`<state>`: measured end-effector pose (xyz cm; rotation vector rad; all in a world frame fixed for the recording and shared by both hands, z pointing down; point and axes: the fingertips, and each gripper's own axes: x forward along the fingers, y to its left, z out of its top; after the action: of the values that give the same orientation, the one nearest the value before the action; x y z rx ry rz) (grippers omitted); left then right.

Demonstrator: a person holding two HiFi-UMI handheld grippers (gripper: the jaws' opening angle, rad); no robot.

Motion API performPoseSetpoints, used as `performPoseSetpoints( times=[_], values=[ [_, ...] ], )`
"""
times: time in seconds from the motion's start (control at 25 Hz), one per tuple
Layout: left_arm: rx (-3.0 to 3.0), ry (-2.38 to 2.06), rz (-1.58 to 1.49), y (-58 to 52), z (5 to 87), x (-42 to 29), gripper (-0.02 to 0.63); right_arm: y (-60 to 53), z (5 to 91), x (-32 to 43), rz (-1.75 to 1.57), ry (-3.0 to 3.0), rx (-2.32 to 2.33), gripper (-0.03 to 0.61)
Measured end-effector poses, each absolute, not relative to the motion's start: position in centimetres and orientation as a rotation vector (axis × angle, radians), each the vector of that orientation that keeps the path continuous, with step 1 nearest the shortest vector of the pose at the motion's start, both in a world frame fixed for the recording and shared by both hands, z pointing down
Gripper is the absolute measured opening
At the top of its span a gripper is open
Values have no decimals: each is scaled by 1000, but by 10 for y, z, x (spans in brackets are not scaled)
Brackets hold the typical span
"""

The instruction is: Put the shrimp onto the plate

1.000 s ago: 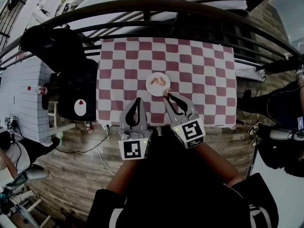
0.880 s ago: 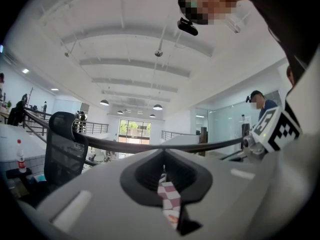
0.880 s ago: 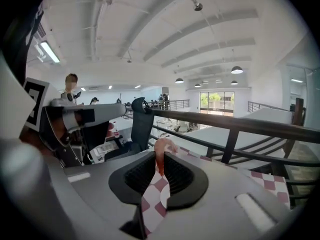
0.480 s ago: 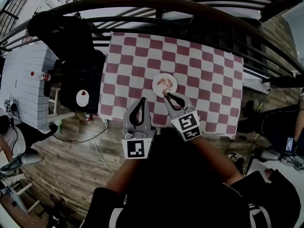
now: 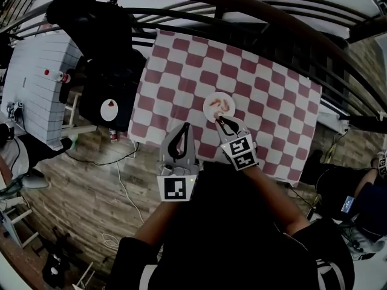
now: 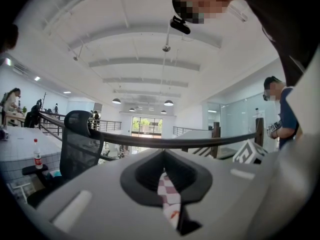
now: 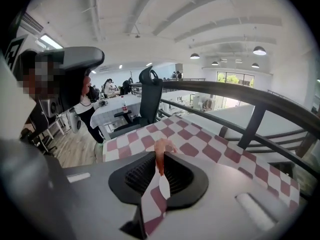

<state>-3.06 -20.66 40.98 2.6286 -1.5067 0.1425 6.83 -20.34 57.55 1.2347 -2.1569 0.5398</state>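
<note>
Wood floor [image 5: 91, 204], black railing [image 5: 242, 5], white beamed ceiling [image 6: 140, 44].

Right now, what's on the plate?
Shrimp lie on the plate, seemingly two. The right gripper, shut on another shrimp, covers the near rim, so nothing there can be checked.

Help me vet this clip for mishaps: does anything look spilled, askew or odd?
Nothing stands out. The plate sits flat on the checkered cloth with shrimp on it, and the right gripper is shut on another shrimp at the plate's near edge.
</note>
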Motion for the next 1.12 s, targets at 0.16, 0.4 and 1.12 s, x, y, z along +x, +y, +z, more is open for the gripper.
performPoseSetpoints(
  times=[0.16, 0.4, 1.12],
  values=[
    [2591, -1541, 130, -208, 412, -35, 9, -207, 595, 69, 563, -2142, 1195, 52],
    [2555, -1567, 156, -204, 415, -33, 9, -209, 631, 69, 608, -2108, 1106, 52],
    [2475, -1621, 219, -196, 431, -38, 9, -215, 713, 78, 628, -2024, 988, 55]
  ],
)
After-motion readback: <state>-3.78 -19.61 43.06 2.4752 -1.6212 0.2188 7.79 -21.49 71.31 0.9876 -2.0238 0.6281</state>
